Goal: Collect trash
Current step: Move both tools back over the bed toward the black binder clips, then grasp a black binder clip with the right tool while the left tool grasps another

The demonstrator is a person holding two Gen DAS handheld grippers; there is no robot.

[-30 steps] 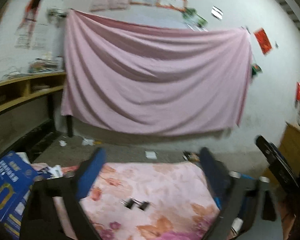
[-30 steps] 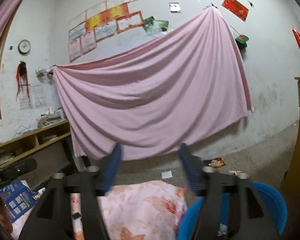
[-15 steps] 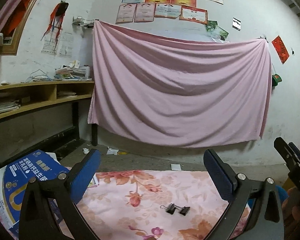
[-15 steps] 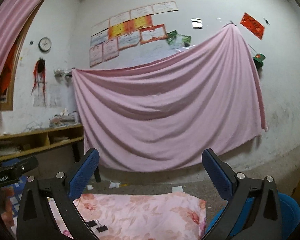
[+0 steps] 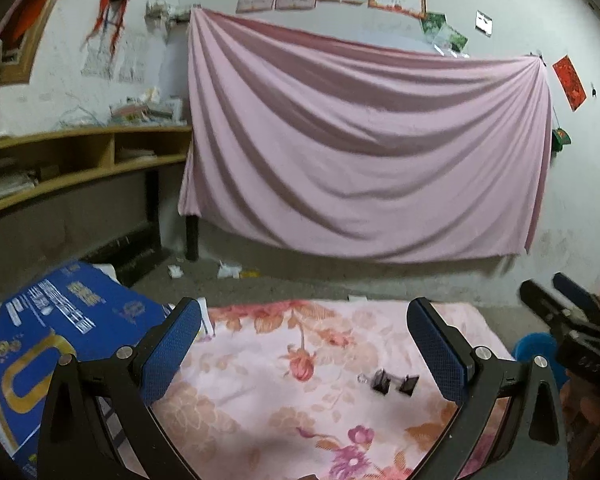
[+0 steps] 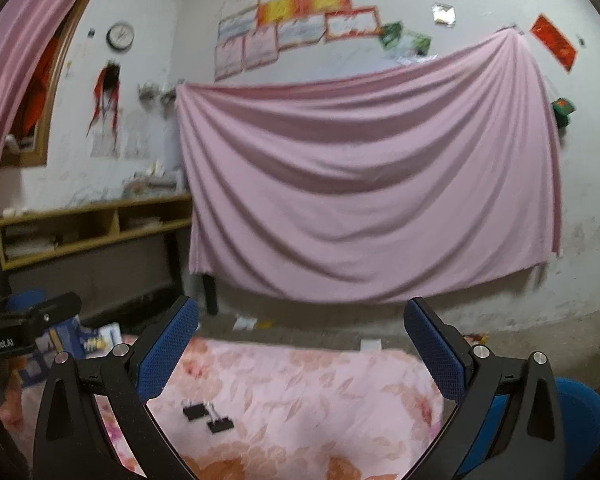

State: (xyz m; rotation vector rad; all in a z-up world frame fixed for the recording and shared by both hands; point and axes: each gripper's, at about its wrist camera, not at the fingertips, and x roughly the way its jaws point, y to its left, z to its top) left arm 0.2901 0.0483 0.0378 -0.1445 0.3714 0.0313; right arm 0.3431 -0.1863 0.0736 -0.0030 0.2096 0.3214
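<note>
Both grippers have dipped toward the floral cloth (image 5: 284,392); left gripper (image 5: 304,344) and right gripper (image 6: 300,344) gape wide, holding nothing. Binder clips (image 5: 392,382) lie ahead, blue bin (image 6: 580,408) far right, so pickup looks next.

Matt floral cloth (image 5: 308,392) under glossy black metal binder clips (image 5: 392,382); wooden shelf (image 5: 80,152).

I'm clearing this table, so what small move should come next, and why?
Probably ease the right gripper down toward the two black binder clips on the floral cloth. Both grippers are open and empty, the clips are the only loose items there, and the blue bin sits on that side.
</note>
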